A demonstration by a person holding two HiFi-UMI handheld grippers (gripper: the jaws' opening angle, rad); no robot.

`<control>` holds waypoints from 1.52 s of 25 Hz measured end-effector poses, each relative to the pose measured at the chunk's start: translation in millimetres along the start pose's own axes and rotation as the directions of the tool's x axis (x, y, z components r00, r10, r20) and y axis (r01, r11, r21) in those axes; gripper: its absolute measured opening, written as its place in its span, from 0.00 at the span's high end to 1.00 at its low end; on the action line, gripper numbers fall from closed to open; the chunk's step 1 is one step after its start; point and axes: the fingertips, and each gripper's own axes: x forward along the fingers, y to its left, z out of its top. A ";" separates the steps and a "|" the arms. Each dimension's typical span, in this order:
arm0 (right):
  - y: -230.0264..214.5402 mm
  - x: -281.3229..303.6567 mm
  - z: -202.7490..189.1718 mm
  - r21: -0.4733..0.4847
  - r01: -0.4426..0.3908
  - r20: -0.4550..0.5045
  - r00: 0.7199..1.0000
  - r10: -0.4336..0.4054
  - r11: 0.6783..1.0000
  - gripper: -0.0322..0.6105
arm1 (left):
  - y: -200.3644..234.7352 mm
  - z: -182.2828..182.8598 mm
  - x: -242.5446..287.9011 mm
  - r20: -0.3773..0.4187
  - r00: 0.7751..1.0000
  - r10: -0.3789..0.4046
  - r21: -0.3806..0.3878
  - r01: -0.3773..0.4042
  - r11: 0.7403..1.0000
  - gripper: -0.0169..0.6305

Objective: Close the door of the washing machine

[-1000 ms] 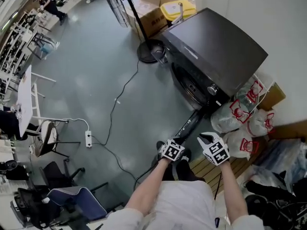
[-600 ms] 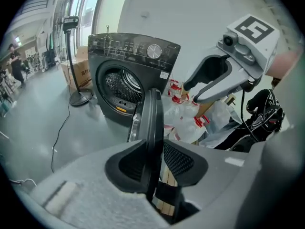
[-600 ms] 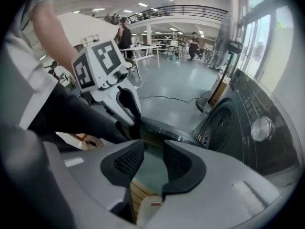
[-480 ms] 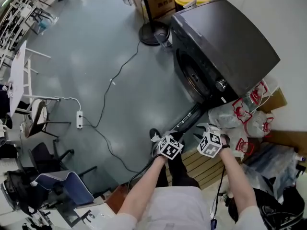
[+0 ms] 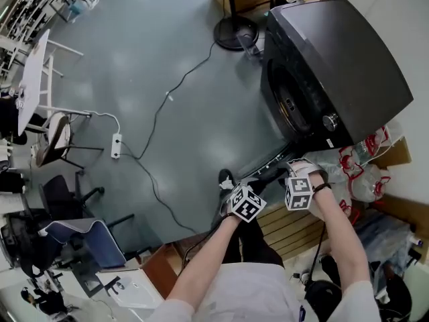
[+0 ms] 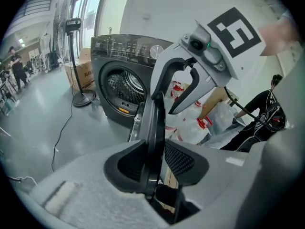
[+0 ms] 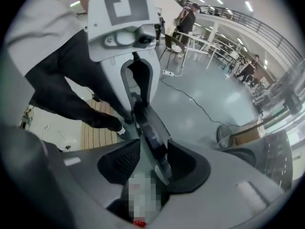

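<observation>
We see the washer (image 5: pixel 342 52) at 1 o'clock in the head view. Its door (image 5: pixel 265 174) is swung open and reaches from the washer's front toward 6 o'clock. The door's free end lies between our 2 grippers, just below centre.

Our left gripper (image 5: pixel 234 192) is at the door's outer end, at 6 o'clock from centre. In the left gripper view the door rim stands edge-on between the pads (image 6: pixel 178 159), which lie against both of its faces. It is grasping the door, though its jaws have just eased a little wider.

Our right gripper (image 5: pixel 298 173) is at 4 o'clock, beside the left one and nearer the washer. Its jaws have just been opening and now stand wide. In the right gripper view the door edge runs up between them with a sliver of gap on 1 side, so this gripper is released, not clamped.

White bags (image 5: pixel 355 173) with red print lie at 3 o'clock beside the washer. Wooden slats (image 5: pixel 295 227) show at 5 o'clock by our arms. A cable (image 5: pixel 161 126) trails at 10 o'clock.
</observation>
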 end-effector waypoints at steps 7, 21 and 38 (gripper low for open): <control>-3.3 12.9 -1.6 -0.058 -0.015 -0.044 0.999 0.013 0.998 0.70 | 3.9 -2.8 0.0 0.006 1.000 0.012 -0.014 -0.012 1.000 0.77; -21.9 22.1 1.9 0.072 0.061 -0.089 0.995 -0.055 0.996 0.69 | 28.3 5.2 -1.3 0.023 0.999 0.047 -0.044 -0.046 0.998 0.76; -71.6 33.2 18.4 0.250 0.079 -0.068 0.996 -0.063 0.965 0.69 | 89.7 26.0 -0.9 -0.012 1.000 -0.012 0.026 0.013 1.000 0.74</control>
